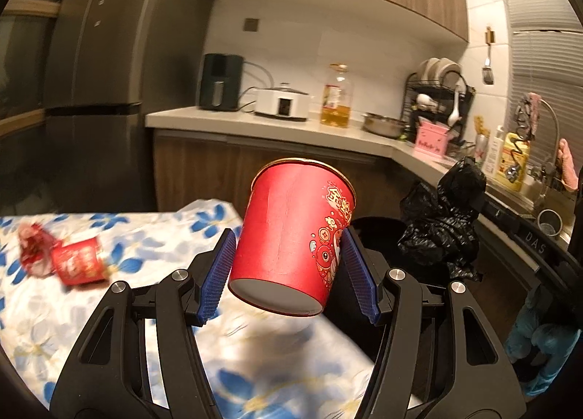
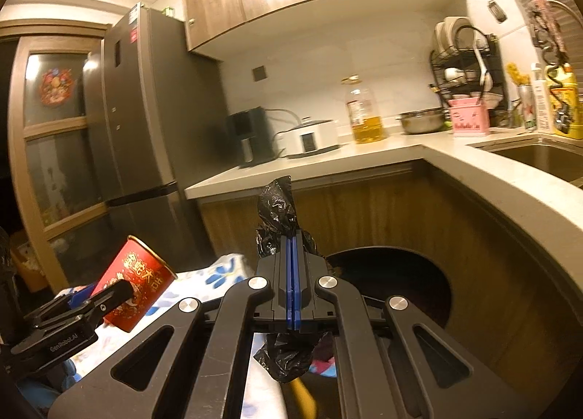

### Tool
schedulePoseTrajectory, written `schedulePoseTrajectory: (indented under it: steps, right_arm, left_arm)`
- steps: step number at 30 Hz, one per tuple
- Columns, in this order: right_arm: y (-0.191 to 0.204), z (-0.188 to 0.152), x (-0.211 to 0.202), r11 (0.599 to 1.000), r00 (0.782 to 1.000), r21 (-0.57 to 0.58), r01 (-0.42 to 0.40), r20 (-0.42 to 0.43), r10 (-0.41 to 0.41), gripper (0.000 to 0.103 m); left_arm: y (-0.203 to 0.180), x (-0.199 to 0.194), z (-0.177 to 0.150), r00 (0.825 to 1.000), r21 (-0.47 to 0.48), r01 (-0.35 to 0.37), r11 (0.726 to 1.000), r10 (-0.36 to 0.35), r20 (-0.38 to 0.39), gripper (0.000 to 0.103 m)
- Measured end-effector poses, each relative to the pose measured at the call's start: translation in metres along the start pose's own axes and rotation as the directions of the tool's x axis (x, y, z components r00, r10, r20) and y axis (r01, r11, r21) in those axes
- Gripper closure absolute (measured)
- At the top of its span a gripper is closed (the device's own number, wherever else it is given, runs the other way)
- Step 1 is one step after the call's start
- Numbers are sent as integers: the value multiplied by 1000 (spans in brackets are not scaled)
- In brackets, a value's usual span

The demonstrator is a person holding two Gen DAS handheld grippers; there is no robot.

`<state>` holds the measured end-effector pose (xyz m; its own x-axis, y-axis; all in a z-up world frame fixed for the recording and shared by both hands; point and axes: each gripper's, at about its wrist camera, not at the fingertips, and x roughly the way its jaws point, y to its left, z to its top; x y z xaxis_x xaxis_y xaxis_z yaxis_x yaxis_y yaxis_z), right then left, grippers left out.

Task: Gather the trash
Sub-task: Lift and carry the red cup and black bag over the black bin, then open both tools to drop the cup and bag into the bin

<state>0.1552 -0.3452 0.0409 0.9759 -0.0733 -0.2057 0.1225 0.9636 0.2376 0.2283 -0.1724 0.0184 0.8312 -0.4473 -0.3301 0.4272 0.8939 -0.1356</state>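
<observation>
My left gripper (image 1: 288, 258) is shut on a red paper cup (image 1: 291, 233) with gold characters, holding it tilted above the floral tablecloth's right edge; the cup also shows in the right wrist view (image 2: 136, 286). My right gripper (image 2: 293, 240) is shut on the black trash bag (image 2: 278, 207), pinching its rim and holding it up beside the dark round bin opening (image 2: 397, 273). The bag also shows in the left wrist view (image 1: 444, 222). A crushed red cup and crumpled wrapper (image 1: 62, 258) lie on the table at the left.
The table with a blue-flowered cloth (image 1: 153, 237) is below and left. A kitchen counter (image 1: 255, 124) behind holds appliances, an oil bottle (image 1: 337, 94), a pot and a dish rack. The sink (image 2: 539, 156) is at the right, a grey fridge (image 2: 145, 109) at the left.
</observation>
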Motion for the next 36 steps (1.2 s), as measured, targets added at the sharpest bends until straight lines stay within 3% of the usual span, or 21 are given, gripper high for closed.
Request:
schedulePoseTrajectory:
  steps: [6,15,36]
  right_arm:
    - [-24,4,0,998,998,23,63,14,-64,101]
    - [-49,3,11,992,993,32,118,9,-118,101]
    - [-69,-7,31,991,993,61,116,-33,-114,101]
  left_arm:
    - [-36,26,8,997,2,81,997,-81,14,44]
    - [-74,65,7,991,27,137,990,-137,-4,44]
    - [-91,109,-4,986,45,157,987,-154,-62,44]
